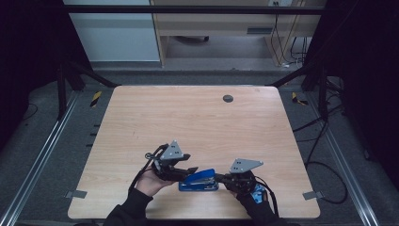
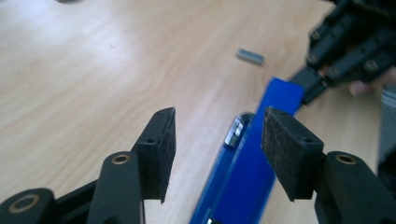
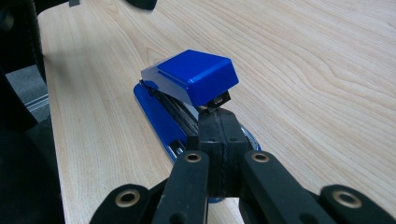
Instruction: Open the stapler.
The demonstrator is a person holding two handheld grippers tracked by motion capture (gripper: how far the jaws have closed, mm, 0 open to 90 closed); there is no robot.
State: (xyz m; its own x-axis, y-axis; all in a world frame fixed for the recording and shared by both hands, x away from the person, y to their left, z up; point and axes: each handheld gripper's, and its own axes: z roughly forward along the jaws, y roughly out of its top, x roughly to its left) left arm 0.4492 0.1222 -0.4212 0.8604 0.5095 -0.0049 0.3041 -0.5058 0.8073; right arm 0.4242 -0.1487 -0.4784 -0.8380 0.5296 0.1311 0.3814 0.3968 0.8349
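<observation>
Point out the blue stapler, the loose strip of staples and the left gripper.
blue stapler (image 3: 196, 74): right gripper view, on its raised top cover.
strip of staples (image 2: 250, 56): left gripper view, middle of the grey strip.
left gripper (image 2: 217, 144): left gripper view, midway between its open fingers.

Left gripper (image 2: 215, 149) fingers (image 2: 161, 149) apart over blue stapler (image 2: 252, 172); staple strip (image 2: 250, 56) on desk (image 2: 93, 70) beyond; right gripper (image 2: 322, 84) at stapler's far end.

A dark round grommet (image 1: 227, 98) sits in the wooden table (image 1: 188, 122).
</observation>
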